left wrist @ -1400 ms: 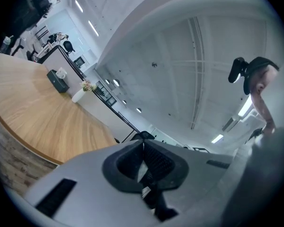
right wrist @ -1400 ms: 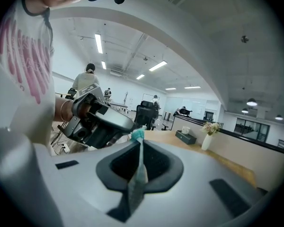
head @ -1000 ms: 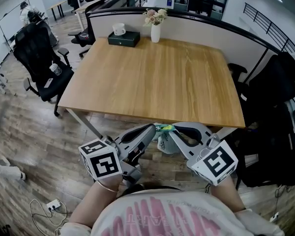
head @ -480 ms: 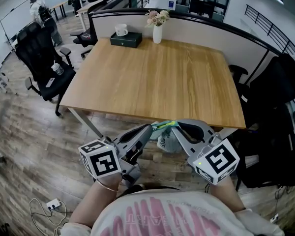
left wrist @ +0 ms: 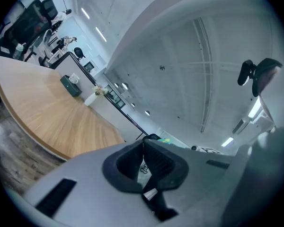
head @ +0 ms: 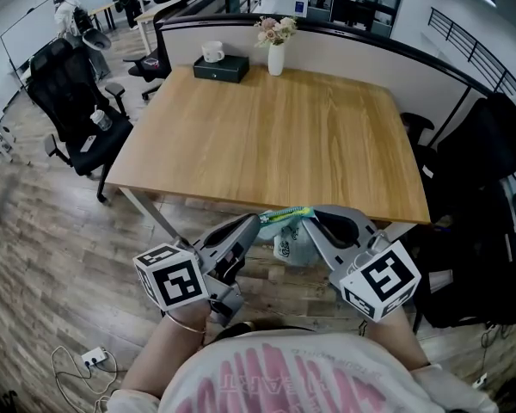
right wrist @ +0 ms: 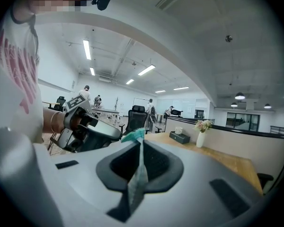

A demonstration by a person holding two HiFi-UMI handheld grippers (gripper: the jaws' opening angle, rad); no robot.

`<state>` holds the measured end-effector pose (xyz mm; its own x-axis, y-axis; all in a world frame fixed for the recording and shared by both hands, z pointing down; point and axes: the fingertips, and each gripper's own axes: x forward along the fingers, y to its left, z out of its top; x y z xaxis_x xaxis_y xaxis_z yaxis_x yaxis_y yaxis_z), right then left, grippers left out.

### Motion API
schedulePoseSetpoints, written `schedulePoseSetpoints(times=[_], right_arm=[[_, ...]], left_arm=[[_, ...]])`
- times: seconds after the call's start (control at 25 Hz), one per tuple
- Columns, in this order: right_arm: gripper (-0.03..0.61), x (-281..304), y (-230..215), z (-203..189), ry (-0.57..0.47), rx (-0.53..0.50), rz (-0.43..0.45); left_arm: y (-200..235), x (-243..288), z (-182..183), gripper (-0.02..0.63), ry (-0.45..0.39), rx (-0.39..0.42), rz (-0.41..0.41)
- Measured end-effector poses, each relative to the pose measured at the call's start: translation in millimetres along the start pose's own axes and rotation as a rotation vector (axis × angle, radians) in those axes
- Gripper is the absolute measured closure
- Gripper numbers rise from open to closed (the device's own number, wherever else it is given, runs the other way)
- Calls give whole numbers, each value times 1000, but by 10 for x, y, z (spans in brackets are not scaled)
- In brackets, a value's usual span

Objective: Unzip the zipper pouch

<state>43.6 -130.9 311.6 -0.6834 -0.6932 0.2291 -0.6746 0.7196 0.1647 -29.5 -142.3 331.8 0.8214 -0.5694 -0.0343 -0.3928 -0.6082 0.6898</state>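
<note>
The zipper pouch (head: 291, 244) is pale and see-through, with a green zipper strip (head: 285, 214) along its top. It hangs in the air just in front of the wooden table's (head: 267, 136) near edge. My left gripper (head: 260, 221) is shut on its left end and my right gripper (head: 310, 217) on its right end. In the right gripper view the right gripper (right wrist: 141, 144) pinches the pouch (right wrist: 137, 179) edge-on, with the green zipper strip (right wrist: 134, 135) sticking up. In the left gripper view the left gripper (left wrist: 143, 144) is shut, with a sliver of pouch (left wrist: 144, 167) behind its pads.
At the table's far edge stand a white vase of flowers (head: 276, 48) and a dark box (head: 217, 69) with a white mug on it. Black office chairs stand at the left (head: 69, 101) and right (head: 477, 222). Wooden floor lies below my grippers.
The two gripper tips have drawn slightly apart, and more of the green zipper strip shows between them. The pouch has risen a little toward the table edge.
</note>
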Motion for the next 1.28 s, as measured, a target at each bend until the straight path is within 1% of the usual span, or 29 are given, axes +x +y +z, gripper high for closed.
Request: schedulePoseSetpoints(times=[0.28, 0.48, 0.84, 1.28], right_arm=[[572, -11, -65, 32, -16, 27, -15], [572, 6, -60, 30, -14, 15, -20], [572, -53, -252, 45, -36, 72, -79], [572, -91, -338, 62, -42, 71, -108]], left_arm=[[109, -72, 109, 607, -24, 11, 33], [153, -84, 122, 606, -23, 17, 40], [334, -189, 236, 606, -58, 8, 92], [457, -285, 344, 607, -90, 5, 115]])
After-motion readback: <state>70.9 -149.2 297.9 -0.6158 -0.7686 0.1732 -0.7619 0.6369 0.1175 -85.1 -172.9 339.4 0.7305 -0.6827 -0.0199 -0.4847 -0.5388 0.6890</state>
